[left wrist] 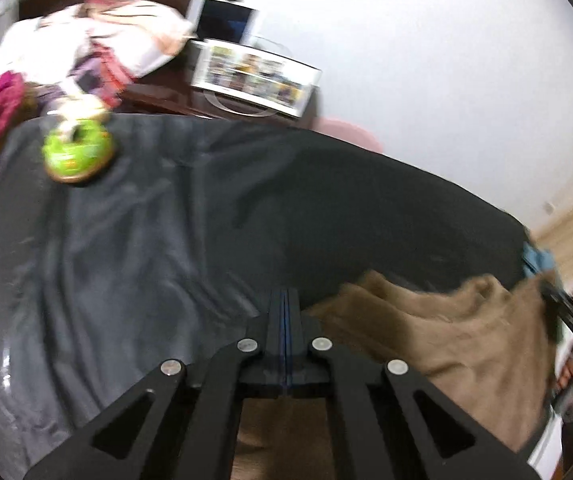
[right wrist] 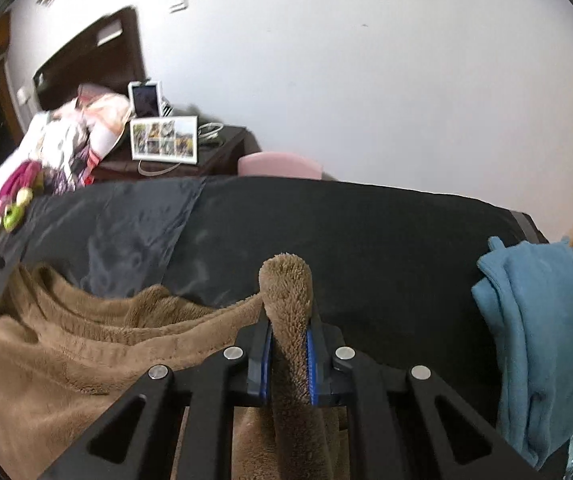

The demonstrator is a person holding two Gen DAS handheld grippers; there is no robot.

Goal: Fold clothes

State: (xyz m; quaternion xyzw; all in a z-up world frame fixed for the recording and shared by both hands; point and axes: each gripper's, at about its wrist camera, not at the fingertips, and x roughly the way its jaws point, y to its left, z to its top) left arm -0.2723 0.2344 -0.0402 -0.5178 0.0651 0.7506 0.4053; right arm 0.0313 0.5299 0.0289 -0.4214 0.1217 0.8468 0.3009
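Right hand-held gripper (right wrist: 288, 320) is pinching a fuzzy brown garment (right wrist: 66, 352), a plush fold sticking up btwn its blue pads. Left hand-held gripper (left wrist: 285, 300) is sitting closed, nothing visibly held, over the garment's edge, on the bed's glossy dark cover (left wrist: 146, 220). Folded teal fleece (right wrist: 542, 340) is lying nearby.

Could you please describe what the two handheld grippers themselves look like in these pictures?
Both are of one design. The left gripper and the right gripper are matte black, with angular linkage arms that have triangular cut-outs and four round silver pivot pins each. The fingers are narrow black blocks lined with blue pads on their inner faces. No cables or markings are visible.
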